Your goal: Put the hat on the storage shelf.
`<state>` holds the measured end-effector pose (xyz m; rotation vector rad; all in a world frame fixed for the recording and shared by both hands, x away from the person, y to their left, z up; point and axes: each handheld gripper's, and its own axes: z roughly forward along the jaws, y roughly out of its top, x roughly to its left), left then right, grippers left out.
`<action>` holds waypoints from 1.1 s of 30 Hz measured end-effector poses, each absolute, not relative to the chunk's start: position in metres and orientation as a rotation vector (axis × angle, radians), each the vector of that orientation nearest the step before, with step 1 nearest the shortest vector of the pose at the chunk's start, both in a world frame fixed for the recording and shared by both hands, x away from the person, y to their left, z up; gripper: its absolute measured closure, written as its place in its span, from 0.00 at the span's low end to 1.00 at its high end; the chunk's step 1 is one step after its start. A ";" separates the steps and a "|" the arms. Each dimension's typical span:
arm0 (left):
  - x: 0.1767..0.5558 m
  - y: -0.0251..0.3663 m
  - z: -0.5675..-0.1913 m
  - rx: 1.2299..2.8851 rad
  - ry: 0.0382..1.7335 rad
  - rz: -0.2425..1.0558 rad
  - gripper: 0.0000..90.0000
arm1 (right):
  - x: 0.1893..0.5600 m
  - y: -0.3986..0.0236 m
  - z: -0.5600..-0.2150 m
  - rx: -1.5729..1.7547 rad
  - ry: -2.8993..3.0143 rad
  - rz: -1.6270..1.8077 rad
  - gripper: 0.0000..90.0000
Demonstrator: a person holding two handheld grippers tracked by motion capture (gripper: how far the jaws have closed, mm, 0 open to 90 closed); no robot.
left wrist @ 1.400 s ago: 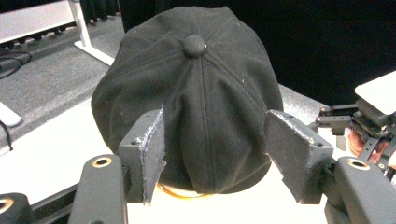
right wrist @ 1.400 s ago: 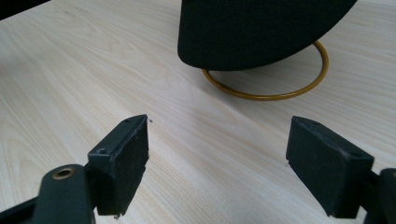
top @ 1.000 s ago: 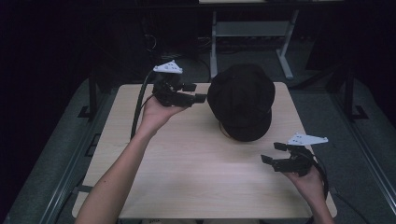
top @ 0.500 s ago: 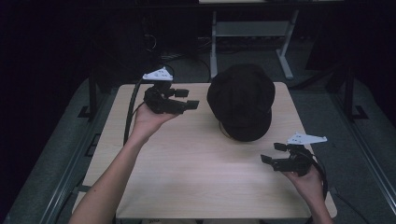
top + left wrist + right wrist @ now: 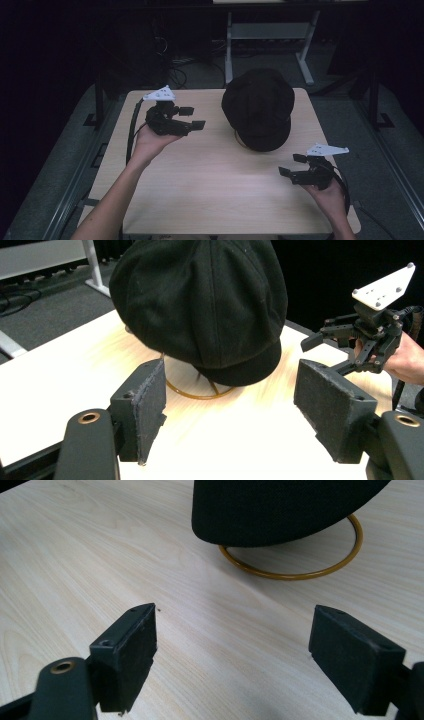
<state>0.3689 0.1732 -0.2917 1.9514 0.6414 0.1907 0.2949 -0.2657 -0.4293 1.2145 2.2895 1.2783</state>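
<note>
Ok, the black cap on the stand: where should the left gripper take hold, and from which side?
Probably the short brim: on the black cap it juts out stiff and thin past the gold ring stand, with a gap beneath for one pad. Bring the left gripper in level from the near side. Its jaws have just been opening, with nothing between them. The puffy crown would likely only bunch.

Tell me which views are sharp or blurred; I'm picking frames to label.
High view: dim surroundings, table evenly lit, slightly soft. Left gripper view: tabletop streaked with motion blur, black cap fairly crisp. Right gripper view: sharp wood grain and brass ring; no glare.
</note>
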 end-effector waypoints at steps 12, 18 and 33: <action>0.346 0.186 -0.310 1.960 0.637 0.199 0.25 | 0.292 -0.264 -0.431 1.202 2.288 1.264 0.21; 0.336 0.191 -0.323 1.972 0.639 0.209 0.24 | 0.292 -0.263 -0.431 1.206 2.289 1.257 0.21; 0.322 0.212 -0.361 1.967 0.704 0.210 0.24 | 0.286 -0.262 -0.432 1.189 2.293 1.237 0.22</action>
